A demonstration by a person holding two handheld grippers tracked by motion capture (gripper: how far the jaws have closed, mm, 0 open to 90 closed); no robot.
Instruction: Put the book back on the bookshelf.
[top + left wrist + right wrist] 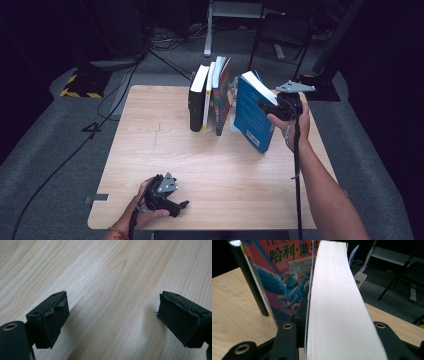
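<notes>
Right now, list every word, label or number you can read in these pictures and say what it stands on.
"哈利·波" on the cover of the colourful book standing next to the blue book, in green characters; a fourth character is cut off by the blue book's pages.
Gold lettering in the panel under it: too blurred to read.
White print on the blue book's cover, high view: too small to read.
Spines of the other standing books: nothing legible.
</notes>
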